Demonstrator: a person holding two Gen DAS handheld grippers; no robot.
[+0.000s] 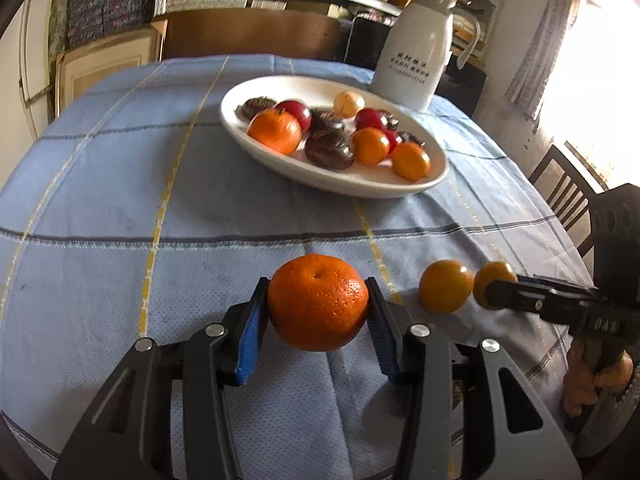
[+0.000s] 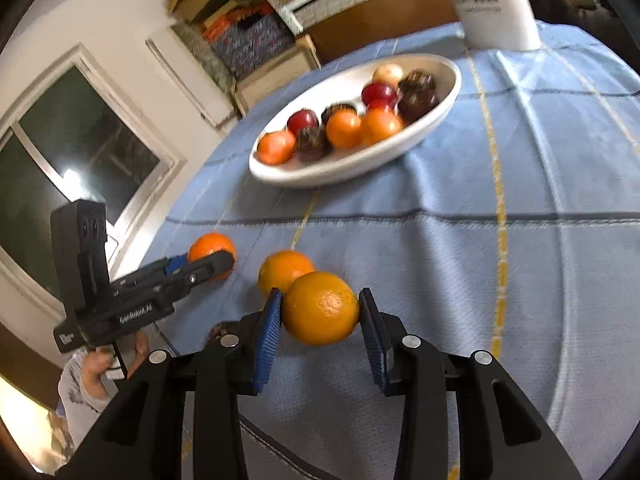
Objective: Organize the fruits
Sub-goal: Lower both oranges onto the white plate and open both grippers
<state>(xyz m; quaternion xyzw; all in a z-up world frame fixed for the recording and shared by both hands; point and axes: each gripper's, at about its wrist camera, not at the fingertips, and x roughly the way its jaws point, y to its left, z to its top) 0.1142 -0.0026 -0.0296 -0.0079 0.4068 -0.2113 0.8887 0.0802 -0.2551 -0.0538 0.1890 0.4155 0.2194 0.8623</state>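
A: Where is the big orange (image 1: 318, 302)?
B: The left gripper (image 1: 318, 312) pinches it from both sides, above the blue tablecloth (image 1: 120, 208). Its stem dimple faces up.
A: And the right gripper (image 2: 320, 312)?
B: It is pressed on a smaller orange (image 2: 322, 308), which touches another orange (image 2: 284, 270) behind it.
A: The oval dish (image 1: 400, 190)?
B: It is farther back and holds more fruit. In the left view its long axis runs from far left to near right.

Left gripper (image 1: 318, 304) angled downward, both pads pressed on an orange (image 1: 318, 302); right gripper (image 2: 320, 308) likewise angled down, pads closed against a smaller orange (image 2: 321, 308); hand (image 1: 596, 384) grasps right handle.
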